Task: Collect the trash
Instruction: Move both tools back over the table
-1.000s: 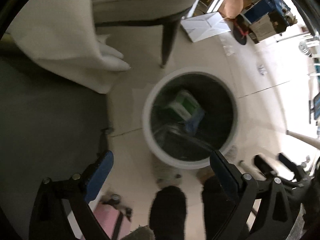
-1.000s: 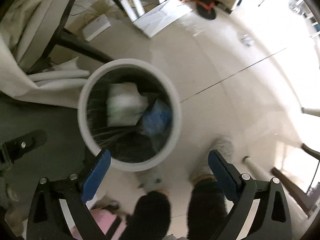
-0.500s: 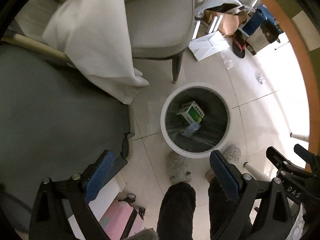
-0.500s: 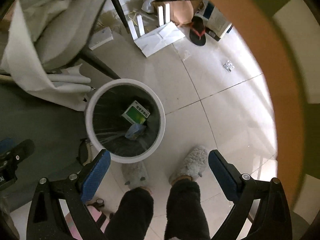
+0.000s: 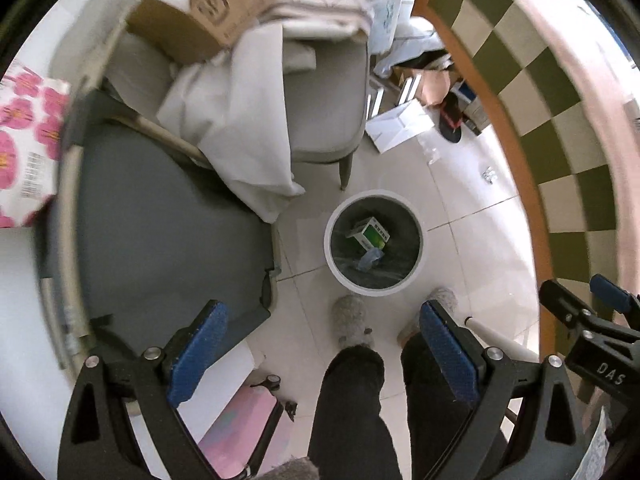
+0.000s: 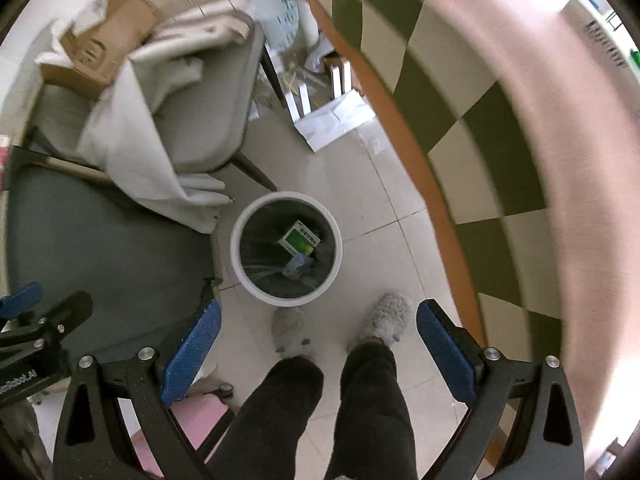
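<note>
**A:** So, where do things stand?

**B:** I'm looking straight down from both wrist views. The left gripper [image 5: 320, 344] has its blue-padded fingers [image 5: 198, 346] spread wide with nothing between them. The right gripper [image 6: 318, 344] is the same, wide apart and empty.

**A:** And the trash?

**B:** A white-rimmed bin [image 5: 418, 252] stands on the tiled floor [image 5: 472, 240], just beyond the person's grey slippers [image 5: 349, 318]. Inside lie a green-and-white box [image 5: 370, 234] and, near it, a crumpled bluish scrap [image 5: 370, 259]. On the floor further off, beside a checkered surface [image 5: 560, 128], I see a small crumpled wrapper [image 5: 489, 175] and some white sheets [image 5: 400, 128]. A grey chair [image 5: 324, 116], draped with white cloth [image 5: 248, 120] and carrying a cardboard box [image 5: 208, 8], stands to the left of those.

**A:** What's the step, do you think?

**B:** My judgement: both hands are free, so I'd go for the next loose piece. The wrapper looks the simplest.

**A:** How would you do it well?

**B:** I'd come down with the fingers wide, straddle the wrapper, and let the tips touch the floor before closing, since it is thin and light. Pinch gently, so it doesn't skid off on smooth tile. Watch the edge of the checkered surface while reaching past it. Carry it over the bin's mouth before opening.
</note>
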